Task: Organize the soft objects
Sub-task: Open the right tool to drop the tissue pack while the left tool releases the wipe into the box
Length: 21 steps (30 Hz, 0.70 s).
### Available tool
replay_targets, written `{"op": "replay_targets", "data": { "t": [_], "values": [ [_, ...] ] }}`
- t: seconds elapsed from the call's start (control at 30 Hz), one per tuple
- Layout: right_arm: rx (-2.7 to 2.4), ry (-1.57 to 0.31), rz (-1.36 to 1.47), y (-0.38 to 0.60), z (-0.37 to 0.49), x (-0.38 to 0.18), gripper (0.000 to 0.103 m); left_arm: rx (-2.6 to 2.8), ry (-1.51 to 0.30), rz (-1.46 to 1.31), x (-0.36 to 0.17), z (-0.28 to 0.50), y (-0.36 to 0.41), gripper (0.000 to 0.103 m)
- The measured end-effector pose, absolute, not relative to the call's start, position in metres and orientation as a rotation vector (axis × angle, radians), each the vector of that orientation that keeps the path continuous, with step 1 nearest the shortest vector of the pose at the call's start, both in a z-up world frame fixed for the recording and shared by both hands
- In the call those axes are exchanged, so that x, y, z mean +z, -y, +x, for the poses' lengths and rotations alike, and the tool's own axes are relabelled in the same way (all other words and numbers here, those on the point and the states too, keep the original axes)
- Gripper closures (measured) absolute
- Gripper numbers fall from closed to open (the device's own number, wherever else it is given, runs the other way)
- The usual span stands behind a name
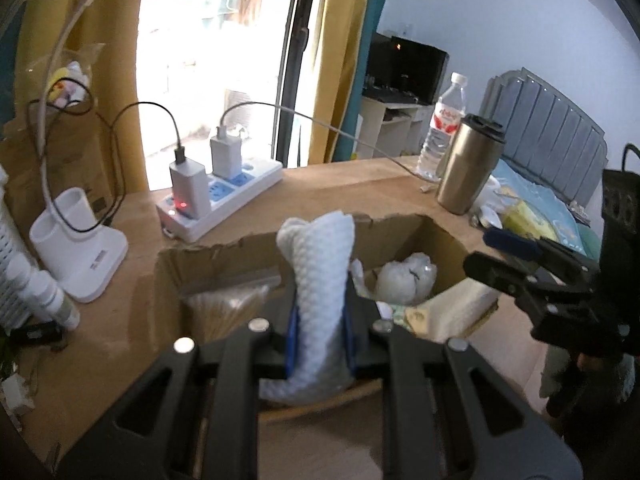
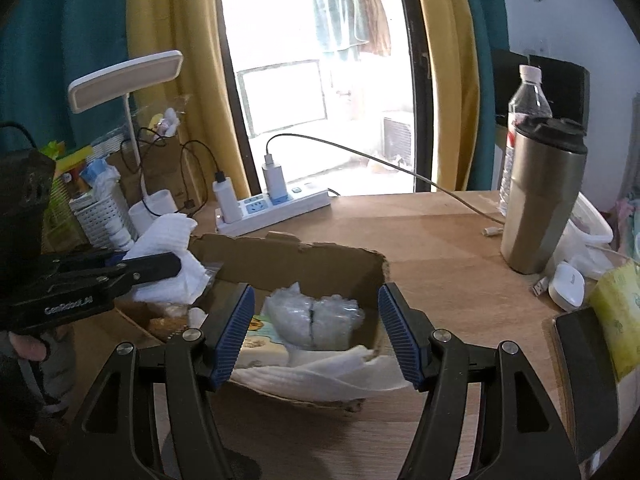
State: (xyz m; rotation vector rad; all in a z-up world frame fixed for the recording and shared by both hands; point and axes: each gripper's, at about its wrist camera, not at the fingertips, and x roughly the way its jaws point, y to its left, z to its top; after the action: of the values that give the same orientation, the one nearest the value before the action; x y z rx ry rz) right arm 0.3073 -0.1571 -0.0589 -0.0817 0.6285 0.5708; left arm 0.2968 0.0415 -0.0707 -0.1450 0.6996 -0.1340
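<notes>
white quilted cloth (image 1: 320, 292) stands pinched between the blue pads of my left gripper (image 1: 320, 344), whose jaws are nearly together on it; its rolled top rises above my fingertips and its lower end hangs below them. just past that gripper lies the torn cardboard box (image 1: 224, 252), open at the top, on the wooden desk (image 1: 340, 180). inside it, ahead and to the right of the cloth, sits a wad of clear bubble wrap (image 1: 406, 280), with a bag of tan sticks (image 1: 224, 304) ahead to the left.

my right gripper (image 2: 316, 336) hangs with its jaws well apart and nothing between the pads; it points over the near edge of the box, with the bubble wrap straight ahead between the fingers and a flat white cloth (image 2: 320, 376) draped at the near wall just under them. my left gripper and its cloth show to its left, over the box's left end.

beyond the box are a white power strip (image 2: 272, 208) with chargers plugged in, and off to the right a steel tumbler (image 2: 540, 200) in front of a water bottle (image 2: 528, 96).
</notes>
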Motion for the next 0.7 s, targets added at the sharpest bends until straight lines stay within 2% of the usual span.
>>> {"op": "replay_targets", "data": {
  "t": [0.2,0.27,0.37,0.43,0.47,0.5,0.7],
  "values": [
    [0.546,-0.626,-0.072,0.165,0.311,-0.060,0.035,-0.141,-0.734,-0.128,-0.079,0.320,-0.032,0.083],
    [0.533,-0.615,-0.058,0.170,0.312,-0.058,0.035,-0.150,-0.746,-0.123,-0.081,0.326,-0.028,0.076],
    [0.524,-0.612,-0.051,0.173,0.312,-0.057,0.035,-0.160,-0.773,-0.105,-0.084,0.331,-0.024,0.074],
    [0.523,-0.609,-0.050,0.174,0.311,-0.056,0.035,-0.165,-0.781,-0.107,-0.084,0.331,-0.023,0.060],
    [0.521,-0.608,-0.050,0.174,0.310,-0.056,0.035,-0.161,-0.779,-0.108,-0.083,0.330,-0.022,0.031],
    [0.520,-0.610,-0.051,0.174,0.309,-0.056,0.035,-0.157,-0.775,-0.111,-0.082,0.329,-0.022,0.015],
    [0.517,-0.599,-0.053,0.175,0.296,-0.051,0.035,-0.129,-0.723,-0.148,-0.067,0.312,-0.032,0.015]
  ]
}}
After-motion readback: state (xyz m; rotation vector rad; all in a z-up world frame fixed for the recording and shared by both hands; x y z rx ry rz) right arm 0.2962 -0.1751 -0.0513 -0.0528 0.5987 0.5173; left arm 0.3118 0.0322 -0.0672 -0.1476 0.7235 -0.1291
